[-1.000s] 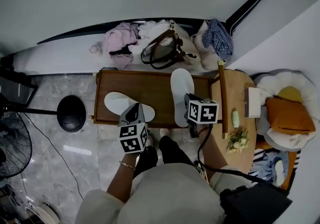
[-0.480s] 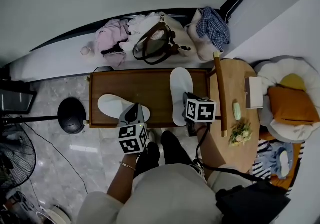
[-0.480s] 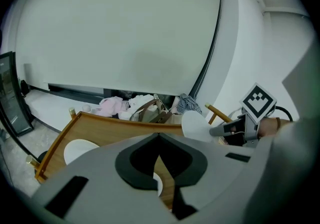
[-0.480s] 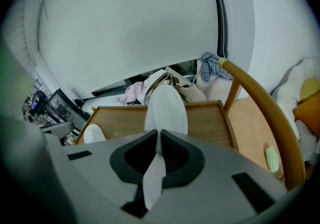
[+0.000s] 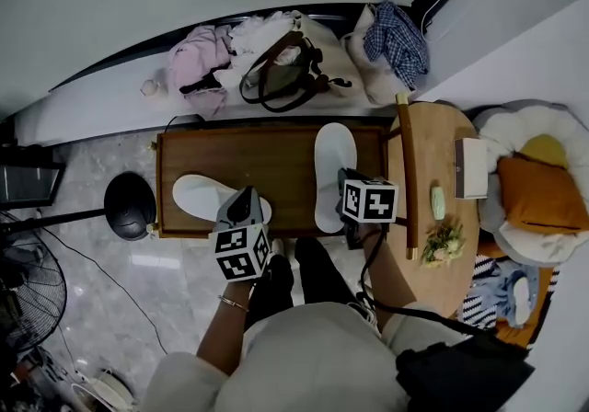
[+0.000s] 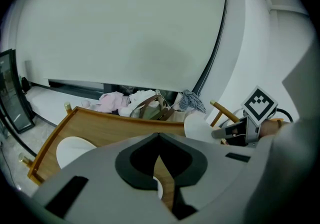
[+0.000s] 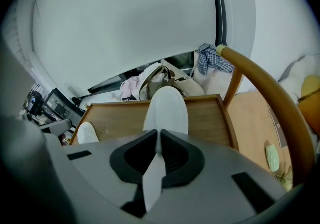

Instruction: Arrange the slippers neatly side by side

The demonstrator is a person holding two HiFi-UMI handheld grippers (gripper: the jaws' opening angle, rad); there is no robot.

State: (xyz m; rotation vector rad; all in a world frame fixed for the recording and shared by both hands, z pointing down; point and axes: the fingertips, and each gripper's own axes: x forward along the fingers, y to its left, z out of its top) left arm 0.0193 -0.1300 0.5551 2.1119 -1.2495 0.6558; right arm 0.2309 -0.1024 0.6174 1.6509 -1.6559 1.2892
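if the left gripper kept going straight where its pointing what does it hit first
Probably the bare wood of the wooden tray, just beyond the left gripper and its shut tips. One end of the left slipper lies right under it, so it could brush that first; depth is hard to judge.

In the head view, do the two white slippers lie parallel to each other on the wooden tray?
No, the left slipper lies crosswise while the right slipper points away from the person, both on the wooden tray.

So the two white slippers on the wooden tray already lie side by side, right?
No, not side by side. The head view shows them apart on the wooden tray: the left slipper lies crosswise, the right slipper lengthwise.
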